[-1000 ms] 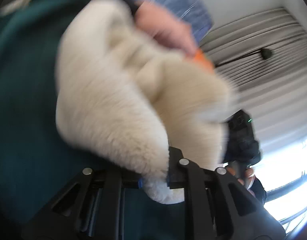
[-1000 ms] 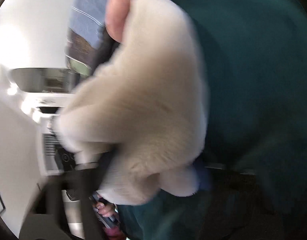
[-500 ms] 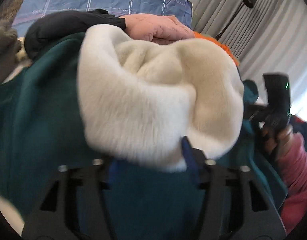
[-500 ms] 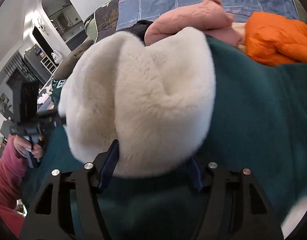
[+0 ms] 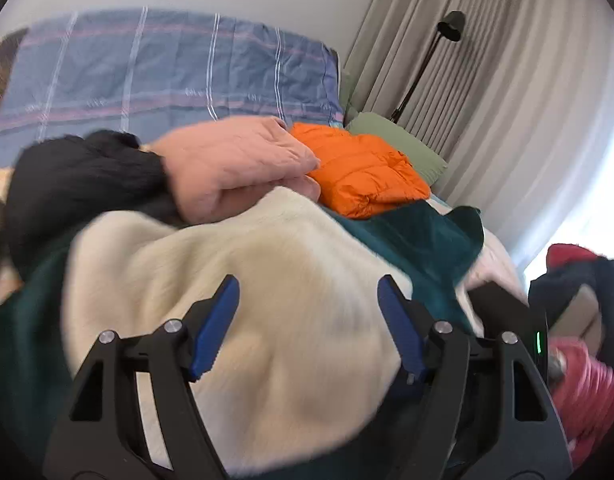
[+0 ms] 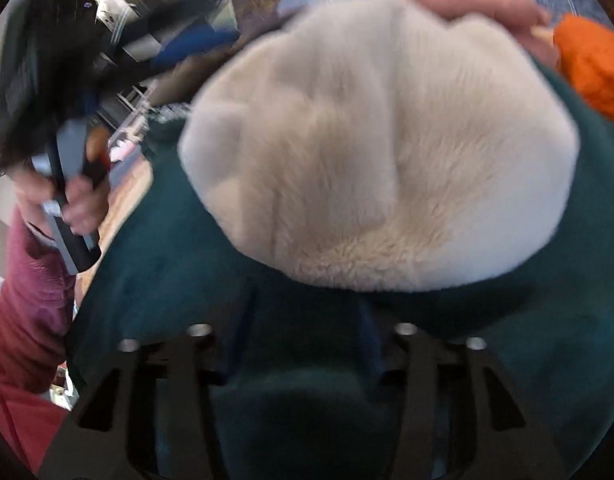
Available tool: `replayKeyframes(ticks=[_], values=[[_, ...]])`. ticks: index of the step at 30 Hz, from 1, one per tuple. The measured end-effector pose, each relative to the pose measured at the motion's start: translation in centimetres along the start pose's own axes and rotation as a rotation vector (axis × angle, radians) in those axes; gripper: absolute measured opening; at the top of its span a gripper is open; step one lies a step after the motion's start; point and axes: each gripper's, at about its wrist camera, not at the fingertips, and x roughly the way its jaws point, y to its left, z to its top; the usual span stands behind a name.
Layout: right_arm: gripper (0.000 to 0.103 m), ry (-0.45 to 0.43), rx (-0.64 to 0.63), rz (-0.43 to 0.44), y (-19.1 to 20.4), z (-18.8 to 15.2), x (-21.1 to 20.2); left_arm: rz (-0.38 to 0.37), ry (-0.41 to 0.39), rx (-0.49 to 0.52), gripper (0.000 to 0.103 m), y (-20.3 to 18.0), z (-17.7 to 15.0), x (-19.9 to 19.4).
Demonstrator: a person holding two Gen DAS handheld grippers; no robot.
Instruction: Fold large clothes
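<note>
- The dark green garment with its cream fleece lining lies bunched on the bed, in front of both grippers.
- A second ago the left gripper pinched the cream edge; now its jaws are opening, pads clear of the fleece.
- The right gripper has also let go since then; its jaws are closing over green cloth, contact unclear through blur.
- Pink garment and orange jacket lie behind.

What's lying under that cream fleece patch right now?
The cream fleece sits on the dark green garment, which spreads out below and beside it. Whatever lies beneath the green fabric is covered, so I can't see it.
</note>
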Motion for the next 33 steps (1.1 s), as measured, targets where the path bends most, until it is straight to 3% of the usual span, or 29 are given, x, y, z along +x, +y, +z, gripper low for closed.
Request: replayKeyframes(ticks=[2,3,6,7,9,13,14,16,17,19,21,22,23,25,28,33], values=[[0.043,-0.032,-0.015,-0.008,-0.1,-0.2,-1.7,-0.002,0.041,0.003,0.054,0.1,0.2,2.9],[0.043,-0.059,-0.02,-0.024,-0.3,-0.4,-3.1,-0.007,0.069,0.008,0.032,0.1,-0.1,3.9],[0.043,-0.158,0.01,-0.068,-1.7,-0.4,-7.0,-0.009,0.212,0.014,0.024,0.9,-3.0,6.8],[0.043,-0.199,0.023,-0.086,-2.0,-0.2,-8.1,0.005,0.248,0.056,0.024,0.8,-4.7,7.4],[0.043,-0.283,0.042,-0.131,-2.5,0.8,-9.3,0.02,0.209,0.096,0.024,0.5,-6.3,7.0],[0.043,-0.362,0.065,-0.123,-2.4,3.8,-7.8,0.041,0.21,0.037,0.026,0.6,-5.7,6.7],[0.043,-0.353,0.047,-0.185,-1.8,4.4,-6.1,0.053,0.212,0.046,0.028,0.6,-5.8,6.2],[0.045,-0.279,0.056,-0.315,-2.9,4.8,-3.3,0.106,0.21,0.066,0.054,0.5,-5.8,4.7],[0.047,-0.203,0.091,-0.397,-4.3,4.3,-0.5,0.115,0.2,0.07,0.056,0.5,-5.9,3.8],[0.051,-0.248,0.082,-0.414,-5.4,2.7,0.0,0.149,0.17,0.072,0.058,1.4,-6.1,1.6],[0.053,-0.241,0.039,-0.448,-4.8,2.7,-0.2,0.252,0.159,0.066,0.058,2.9,-6.5,0.4],[0.054,-0.234,0.042,-0.452,-4.7,2.8,-0.2,0.315,0.162,0.055,0.056,4.4,-7.1,-0.1],[0.054,-0.227,0.055,-0.444,-4.8,3.0,-0.3,0.329,0.171,0.039,0.051,5.7,-7.7,-0.3],[0.054,-0.228,0.085,-0.411,-5.2,3.4,-0.4,0.271,0.149,-0.028,0.044,7.5,-8.6,-1.0],[0.054,-0.251,0.144,-0.36,-4.7,4.0,-2.2,0.26,0.125,-0.037,0.038,6.7,-7.8,-2.3],[0.054,-0.367,0.029,-0.3,-1.1,6.0,-4.0,0.209,0.012,-0.006,0.034,4.9,-3.4,-3.5]])
